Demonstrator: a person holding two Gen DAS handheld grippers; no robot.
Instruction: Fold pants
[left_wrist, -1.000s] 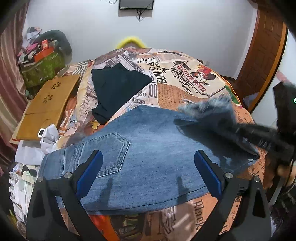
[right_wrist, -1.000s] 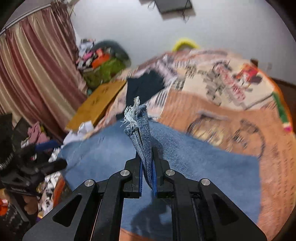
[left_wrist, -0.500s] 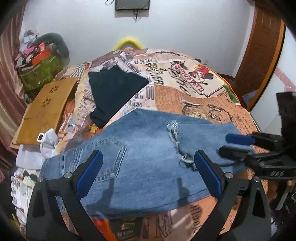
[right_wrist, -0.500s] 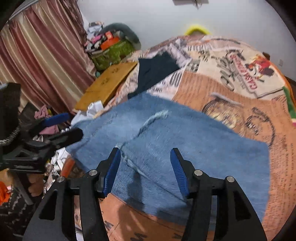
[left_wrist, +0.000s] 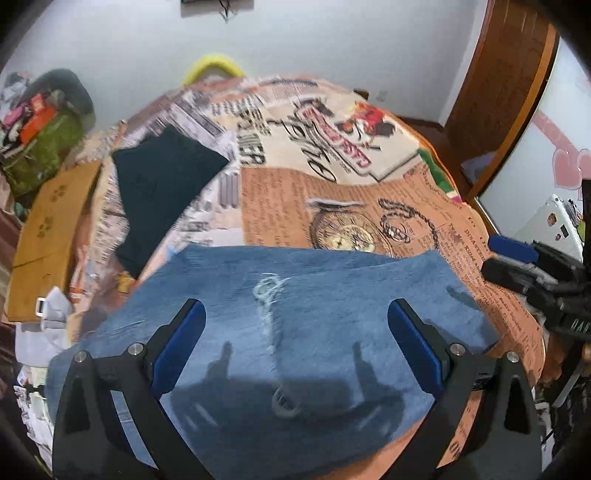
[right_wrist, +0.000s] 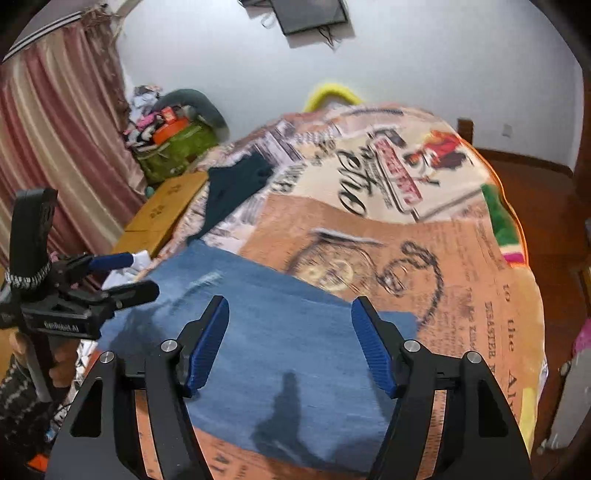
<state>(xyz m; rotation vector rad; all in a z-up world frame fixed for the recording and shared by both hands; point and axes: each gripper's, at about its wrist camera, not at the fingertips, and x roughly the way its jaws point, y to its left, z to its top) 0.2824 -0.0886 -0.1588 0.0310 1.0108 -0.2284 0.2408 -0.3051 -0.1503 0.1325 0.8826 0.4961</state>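
Blue denim pants (left_wrist: 295, 332) lie folded over on the newspaper-print bedspread (left_wrist: 332, 206), a frayed white hem edge (left_wrist: 269, 291) on top. They also show in the right wrist view (right_wrist: 280, 339). My left gripper (left_wrist: 297, 347) is open and empty, hovering over the near part of the denim. My right gripper (right_wrist: 290, 343) is open and empty above the denim's right part; it also shows at the right edge of the left wrist view (left_wrist: 517, 258). The left gripper shows at the left of the right wrist view (right_wrist: 122, 277).
A folded dark garment (left_wrist: 162, 184) lies on the bed behind the pants. A wooden lap desk (left_wrist: 48, 229) and white cloth (left_wrist: 51, 310) sit at the bed's left side. Bags and clutter (right_wrist: 173, 140) stand by the curtain (right_wrist: 55, 155). A wooden door (left_wrist: 498, 92) is at right.
My right gripper carried the pant leg over the denim, opened and let it go, then drew back. The folded denim now lies flat. My left gripper shifted closer over the pants.
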